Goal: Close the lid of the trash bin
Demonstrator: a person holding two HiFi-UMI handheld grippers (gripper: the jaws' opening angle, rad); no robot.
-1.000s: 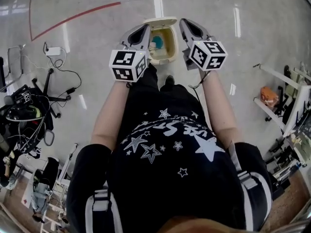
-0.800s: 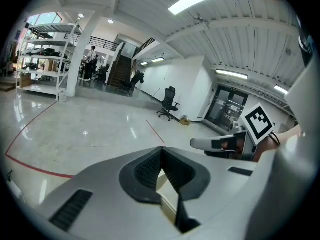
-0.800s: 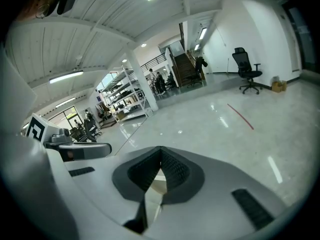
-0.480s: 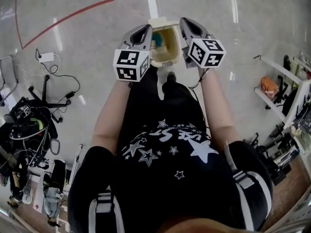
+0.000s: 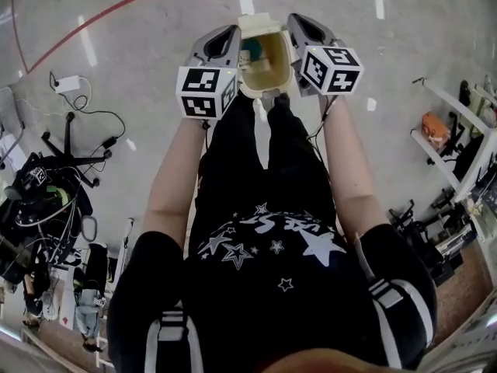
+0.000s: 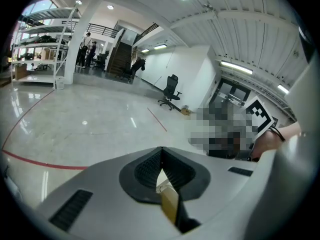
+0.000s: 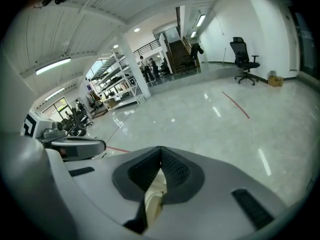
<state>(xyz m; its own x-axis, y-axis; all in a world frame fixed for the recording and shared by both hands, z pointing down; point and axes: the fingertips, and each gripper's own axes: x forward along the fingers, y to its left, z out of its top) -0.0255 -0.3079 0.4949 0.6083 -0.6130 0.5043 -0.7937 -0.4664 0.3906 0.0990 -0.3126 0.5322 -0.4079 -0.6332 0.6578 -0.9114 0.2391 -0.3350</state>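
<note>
Left gripper [image 5: 228,37] and right gripper [image 5: 300,23] are both showing their jaws pressed together at the tips, and neither one is pinching anything. Each gripper's own view is showing the dark ribbed pads [image 6: 143,169] meeting in a point. Only a sliver of beige plastic is peeking through the gap lower down, and that's the bin beyond them, not something being held.

From the head view, the person is holding both grippers out front. The beige trash bin [image 5: 273,72] is sitting on the floor right between them, just past the person's shoe [image 5: 273,99]. Its lid [image 5: 260,23] is standing open at the far edge, so the inside is showing, with something teal [image 5: 250,51] lying in there. Can't tell whether either gripper is touching the bin. They're looking just beside its walls, left one on the left side, right one on the right.

Around all that, the glossy grey floor [image 5: 140,53] is reflecting the ceiling lights and a red line [image 6: 65,165] is running across it. Black gear and cables [image 5: 46,193] are piling up off to the person's left, near a white power strip [image 5: 68,84]. The right gripper view is also catching an office chair [image 7: 243,59] by the white wall and shelving racks [image 7: 117,81] further back.
</note>
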